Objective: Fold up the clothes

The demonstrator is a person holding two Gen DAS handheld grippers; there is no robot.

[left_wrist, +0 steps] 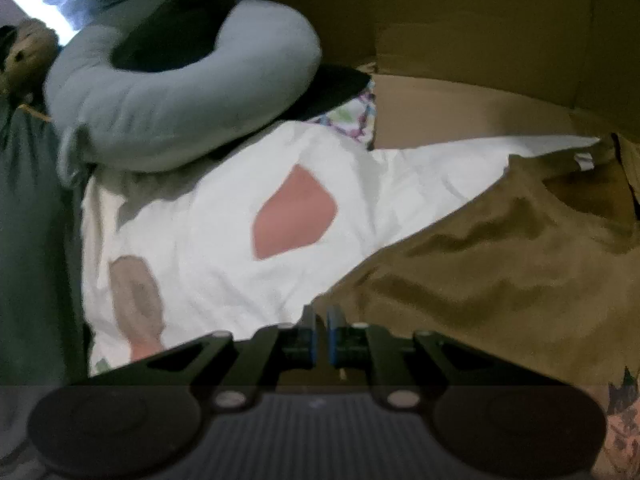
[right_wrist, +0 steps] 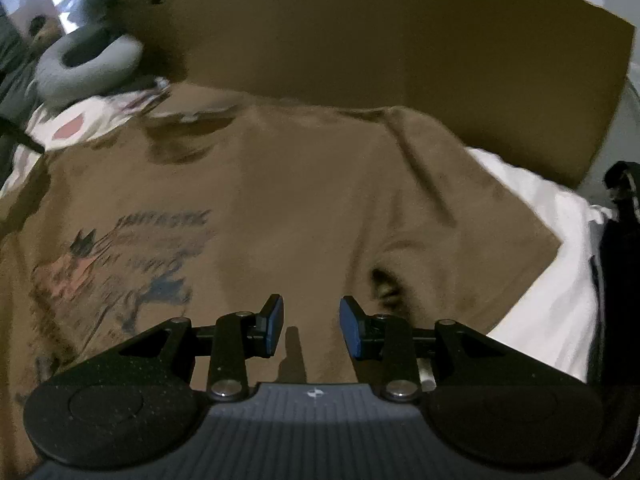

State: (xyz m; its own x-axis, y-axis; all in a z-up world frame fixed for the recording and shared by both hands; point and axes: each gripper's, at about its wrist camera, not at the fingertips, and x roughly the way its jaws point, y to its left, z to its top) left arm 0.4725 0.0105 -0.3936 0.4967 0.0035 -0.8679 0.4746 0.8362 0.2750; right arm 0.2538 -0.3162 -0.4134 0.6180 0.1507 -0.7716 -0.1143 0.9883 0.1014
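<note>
We hold two black two-finger grippers with blue pads over a brown cotton T-shirt (right_wrist: 304,200) that lies spread flat on a white bed sheet with pink and tan patches (left_wrist: 224,240). The T-shirt carries a blurred, multicoloured chest print (right_wrist: 120,272). Our left gripper (left_wrist: 321,340) sits at the T-shirt's edge, where brown cloth meets the sheet; its pads are pressed nearly together, and we cannot tell whether any fabric is caught between them. Our right gripper (right_wrist: 311,330) hovers low over the T-shirt's body, just beside a small dark pucker in the cloth, with its fingers spread apart and nothing between them. Beyond the T-shirt stands a large brown cardboard box (right_wrist: 400,48). A grey U-shaped neck pillow (left_wrist: 168,100) rests on the sheet, well apart from the T-shirt.
</note>
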